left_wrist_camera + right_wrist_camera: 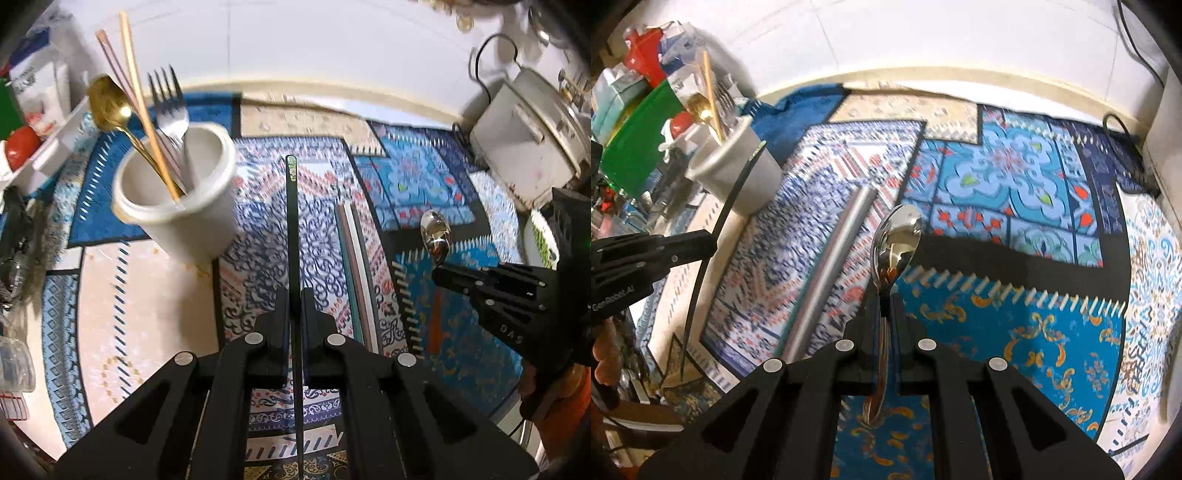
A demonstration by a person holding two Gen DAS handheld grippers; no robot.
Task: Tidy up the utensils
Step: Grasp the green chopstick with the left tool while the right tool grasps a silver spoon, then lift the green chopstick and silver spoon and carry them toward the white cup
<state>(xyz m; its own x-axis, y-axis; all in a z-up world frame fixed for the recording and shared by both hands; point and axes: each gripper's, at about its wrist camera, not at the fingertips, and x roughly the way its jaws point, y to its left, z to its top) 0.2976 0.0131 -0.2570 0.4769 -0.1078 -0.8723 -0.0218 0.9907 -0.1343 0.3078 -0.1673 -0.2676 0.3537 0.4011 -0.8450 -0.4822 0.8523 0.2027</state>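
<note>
Step in hand, as judged: carrying two utensils to the white utensil holder. The left gripper is clamped on a black chopstick just right of the holder; further right, the right gripper is clamped on a steel spoon. Next move: tip each utensil's free end over the holder's rim, clear of the fork and gold spoon inside.

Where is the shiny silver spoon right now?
The silver spoon is clamped in the right tool, bowl up above the patterned cloth, with the white cup off to its left.
</note>
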